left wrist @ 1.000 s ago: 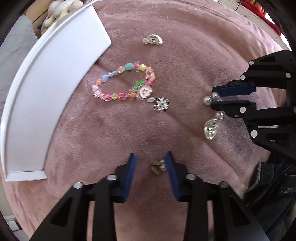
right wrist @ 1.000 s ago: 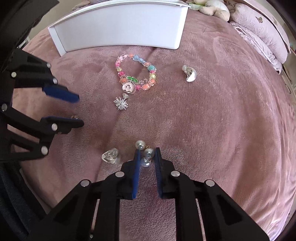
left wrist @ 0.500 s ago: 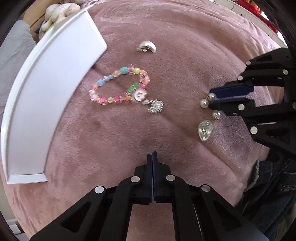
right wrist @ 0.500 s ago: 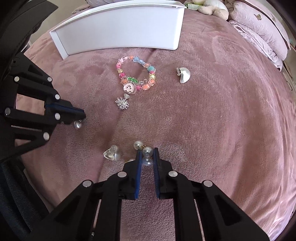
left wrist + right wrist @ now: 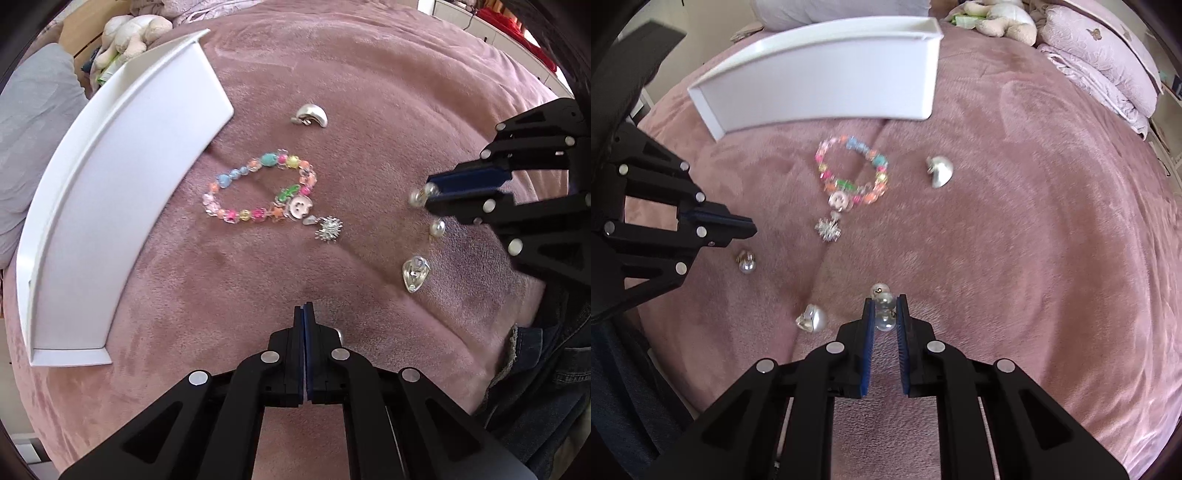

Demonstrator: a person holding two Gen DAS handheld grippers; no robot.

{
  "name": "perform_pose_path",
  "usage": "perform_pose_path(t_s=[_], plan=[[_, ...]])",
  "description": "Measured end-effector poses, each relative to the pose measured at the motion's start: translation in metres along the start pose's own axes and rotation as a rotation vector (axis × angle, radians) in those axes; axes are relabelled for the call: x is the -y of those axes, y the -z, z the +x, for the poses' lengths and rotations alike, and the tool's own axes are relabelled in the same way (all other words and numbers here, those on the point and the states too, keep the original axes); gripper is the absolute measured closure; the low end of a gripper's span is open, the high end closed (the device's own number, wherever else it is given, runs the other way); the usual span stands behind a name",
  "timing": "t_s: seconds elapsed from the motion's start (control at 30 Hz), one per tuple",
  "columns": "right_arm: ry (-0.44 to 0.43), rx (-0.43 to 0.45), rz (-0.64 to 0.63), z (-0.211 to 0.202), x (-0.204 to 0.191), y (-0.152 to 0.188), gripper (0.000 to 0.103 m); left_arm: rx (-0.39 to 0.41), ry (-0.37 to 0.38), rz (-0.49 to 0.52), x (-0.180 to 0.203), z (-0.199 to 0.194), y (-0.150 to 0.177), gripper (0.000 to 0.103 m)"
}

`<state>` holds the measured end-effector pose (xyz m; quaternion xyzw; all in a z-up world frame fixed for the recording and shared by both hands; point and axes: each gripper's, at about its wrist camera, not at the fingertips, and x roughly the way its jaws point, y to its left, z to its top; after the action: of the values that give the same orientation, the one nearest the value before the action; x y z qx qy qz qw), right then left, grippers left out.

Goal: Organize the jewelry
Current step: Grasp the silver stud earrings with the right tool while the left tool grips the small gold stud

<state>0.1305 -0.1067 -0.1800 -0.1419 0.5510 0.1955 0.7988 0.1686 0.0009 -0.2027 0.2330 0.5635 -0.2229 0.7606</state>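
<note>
1. Your left gripper (image 5: pixel 303 314) is pressed fully closed, with a small pearl earring (image 5: pixel 746 261) hanging just beneath its tip.
2. Your right gripper (image 5: pixel 885 313) pinches a pearl drop earring (image 5: pixel 884 312) (pads narrow) above the pink blanket (image 5: pixel 1015 258).
3. The beaded bracelet (image 5: pixel 258 192) lies near the white tray (image 5: pixel 110 192).

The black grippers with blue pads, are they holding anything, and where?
The right hand-held gripper pinches a pearl drop earring by its beads. The left hand-held gripper looks shut; whether it holds the small pearl earring below it is unclear.
</note>
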Motion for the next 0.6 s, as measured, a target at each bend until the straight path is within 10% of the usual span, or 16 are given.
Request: perform_pose_path(t_s=[0.6], plan=[[0.01, 0.077, 0.022, -0.033, 0.009, -0.016, 0.091, 0.043, -0.015, 0.049, -0.004, -0.024, 0.002, 0.097]])
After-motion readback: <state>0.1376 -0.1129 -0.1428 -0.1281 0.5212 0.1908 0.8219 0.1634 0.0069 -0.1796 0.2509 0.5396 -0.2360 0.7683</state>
